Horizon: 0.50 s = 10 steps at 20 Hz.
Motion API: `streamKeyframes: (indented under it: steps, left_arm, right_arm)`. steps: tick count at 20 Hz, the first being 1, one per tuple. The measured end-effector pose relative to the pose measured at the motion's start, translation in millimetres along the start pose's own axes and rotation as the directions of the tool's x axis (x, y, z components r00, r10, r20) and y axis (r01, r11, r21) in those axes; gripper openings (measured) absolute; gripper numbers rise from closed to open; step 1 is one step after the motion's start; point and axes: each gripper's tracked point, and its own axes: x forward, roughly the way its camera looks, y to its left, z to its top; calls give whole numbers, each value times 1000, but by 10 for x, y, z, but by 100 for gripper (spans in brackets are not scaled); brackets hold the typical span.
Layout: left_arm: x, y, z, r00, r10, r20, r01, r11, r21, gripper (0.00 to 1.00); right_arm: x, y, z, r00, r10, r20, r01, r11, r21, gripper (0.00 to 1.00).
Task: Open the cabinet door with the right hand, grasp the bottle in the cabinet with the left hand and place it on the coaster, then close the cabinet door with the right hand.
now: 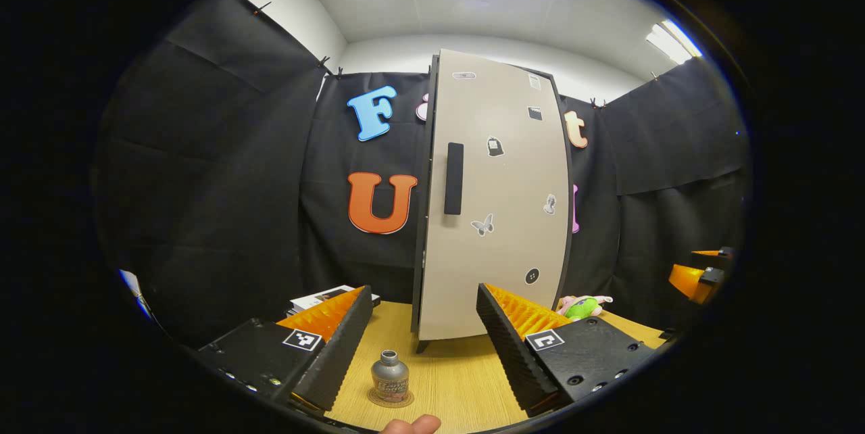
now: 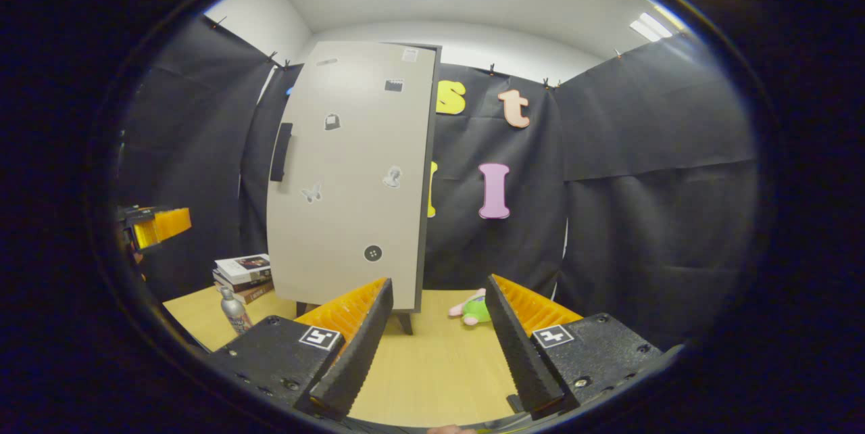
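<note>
The tall beige cabinet [image 1: 497, 197] stands on the wooden table with its door shut and a dark handle [image 1: 453, 178] on the door's left side. A small grey metal bottle [image 1: 390, 376] stands upright on a round coaster [image 1: 390, 399], close in front of my left gripper [image 1: 424, 299], which is open with nothing between its fingers. In the right gripper view the cabinet [image 2: 351, 177] is ahead to the left and the bottle [image 2: 234, 311] stands at the far left. My right gripper [image 2: 438, 285] is open and holds nothing, some way back from the door.
A stack of books [image 2: 243, 275] lies left of the cabinet. A pink and green plush toy [image 2: 473, 307] lies to its right. The other gripper [image 1: 699, 275] shows at the right edge of the left gripper view. A fingertip [image 1: 412, 425] shows at the bottom.
</note>
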Motion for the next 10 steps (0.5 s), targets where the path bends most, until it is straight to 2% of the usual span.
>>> streamKeyframes:
  steps: [5,10]
  left_arm:
    - [25,-52,24,1000,-3,20,3,1000,16,94]
    - [19,-177,-28,1000,-27,4,27,1000,11,94]
  right_arm:
    - [43,71,8,1000,19,-7,-18,994,111,89]
    - [73,145,69,999,31,7,-31,996,85,89]
